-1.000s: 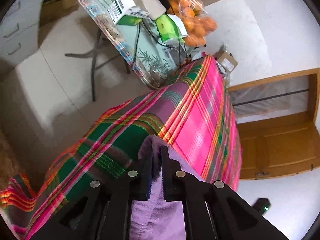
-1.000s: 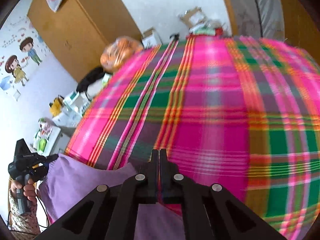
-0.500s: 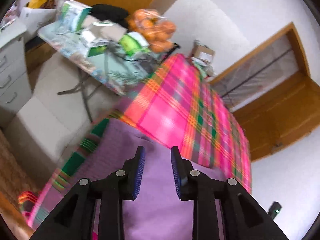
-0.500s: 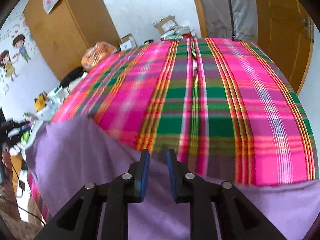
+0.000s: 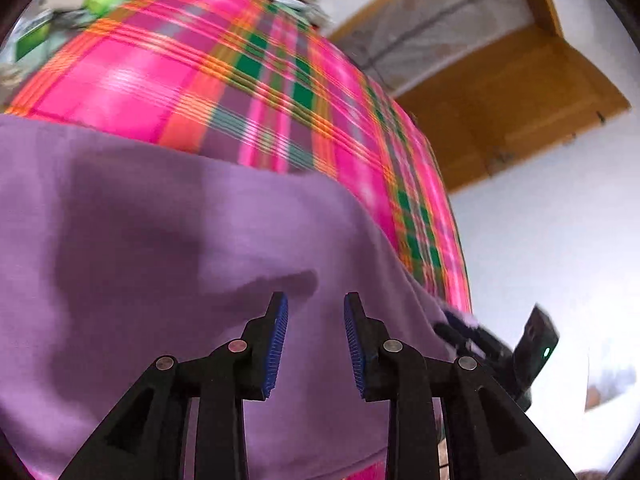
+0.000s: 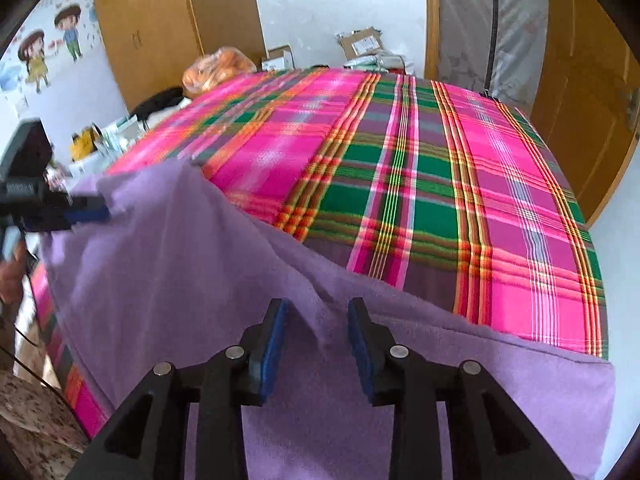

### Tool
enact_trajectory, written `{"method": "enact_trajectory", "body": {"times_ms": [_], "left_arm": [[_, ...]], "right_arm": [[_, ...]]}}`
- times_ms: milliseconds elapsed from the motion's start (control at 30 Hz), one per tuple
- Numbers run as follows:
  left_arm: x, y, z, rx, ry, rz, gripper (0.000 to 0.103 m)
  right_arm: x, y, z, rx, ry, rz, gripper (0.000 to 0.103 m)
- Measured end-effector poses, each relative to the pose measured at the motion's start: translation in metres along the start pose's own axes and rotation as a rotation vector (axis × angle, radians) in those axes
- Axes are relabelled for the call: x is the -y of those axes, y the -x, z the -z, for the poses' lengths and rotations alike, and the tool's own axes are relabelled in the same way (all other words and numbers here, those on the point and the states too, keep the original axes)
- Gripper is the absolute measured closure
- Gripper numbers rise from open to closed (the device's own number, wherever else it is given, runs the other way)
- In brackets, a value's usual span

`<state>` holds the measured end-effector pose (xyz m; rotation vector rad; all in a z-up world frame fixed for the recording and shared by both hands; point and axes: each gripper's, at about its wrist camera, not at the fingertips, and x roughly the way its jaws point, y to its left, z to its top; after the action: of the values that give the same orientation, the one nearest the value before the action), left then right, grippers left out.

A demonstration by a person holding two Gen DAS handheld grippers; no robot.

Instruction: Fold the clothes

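A purple garment (image 5: pixel 160 240) lies spread over the near part of a bed with a pink and green plaid cover (image 5: pixel 168 76). My left gripper (image 5: pixel 314 304) hovers just above it, open, nothing between its blue pads (image 5: pixel 276 344). In the right wrist view the same purple garment (image 6: pixel 160 264) covers the near edge of the plaid cover (image 6: pixel 440 184), and a raised crease runs toward my right gripper (image 6: pixel 316 308), which is open. Each gripper shows in the other view at a side edge of the cloth: right gripper (image 5: pixel 460 330), left gripper (image 6: pixel 86 213).
A bag of oranges (image 6: pixel 218 68) and cardboard boxes (image 6: pixel 360 42) sit beyond the bed's far edge. A cluttered side table (image 6: pixel 104 140) stands left, a wooden wardrobe (image 6: pixel 148 20) behind it, a wooden door (image 6: pixel 580 88) right. A hand (image 6: pixel 10 272) holds the left gripper.
Both grippers were shut on the purple garment a second ago. They opened and let it down onto the bed, and their jaws now stand wider than half a second ago.
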<state>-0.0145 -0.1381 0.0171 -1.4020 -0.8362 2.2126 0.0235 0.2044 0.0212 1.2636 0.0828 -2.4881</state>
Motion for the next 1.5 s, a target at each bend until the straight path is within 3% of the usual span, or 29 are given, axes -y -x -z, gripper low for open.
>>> {"method": "enact_trajectory", "body": {"times_ms": [167, 333, 533, 800, 833, 900, 1033, 1133, 1367, 1500], "left_arm": [[0.012, -0.024, 0.014, -0.072, -0.028, 0.02, 0.073], [0.019, -0.038, 0.027, -0.115, -0.048, 0.025, 0.073], [0.022, -0.042, 0.028, -0.115, -0.045, 0.026, 0.073], [0.012, -0.036, 0.035, -0.102, -0.014, 0.063, 0.073], [0.012, -0.036, 0.035, -0.101, -0.016, 0.062, 0.073], [0.011, -0.035, 0.036, -0.1, -0.022, 0.06, 0.073], [0.006, -0.033, 0.038, -0.097, -0.023, 0.067, 0.073], [0.002, -0.031, 0.04, -0.092, -0.016, 0.079, 0.073], [-0.006, -0.027, 0.041, -0.094, -0.008, 0.086, 0.073], [-0.008, -0.025, 0.04, -0.097, -0.001, 0.09, 0.073]], "right_arm": [[0.02, -0.005, -0.007, 0.014, -0.12, -0.022, 0.07], [0.004, -0.009, 0.004, -0.019, -0.041, -0.058, 0.07], [0.008, -0.007, 0.004, -0.013, -0.037, -0.014, 0.07], [0.008, -0.022, -0.005, -0.017, -0.054, -0.065, 0.07], [0.006, -0.022, -0.006, -0.018, -0.043, -0.083, 0.071], [0.006, -0.021, -0.008, -0.011, -0.037, -0.084, 0.095], [0.017, -0.003, -0.014, 0.106, -0.084, -0.016, 0.103], [0.025, -0.005, -0.019, 0.108, -0.087, 0.07, 0.103], [0.048, 0.008, -0.006, 0.091, -0.143, 0.055, 0.101], [0.058, 0.019, 0.004, 0.071, -0.126, 0.061, 0.084]]}}
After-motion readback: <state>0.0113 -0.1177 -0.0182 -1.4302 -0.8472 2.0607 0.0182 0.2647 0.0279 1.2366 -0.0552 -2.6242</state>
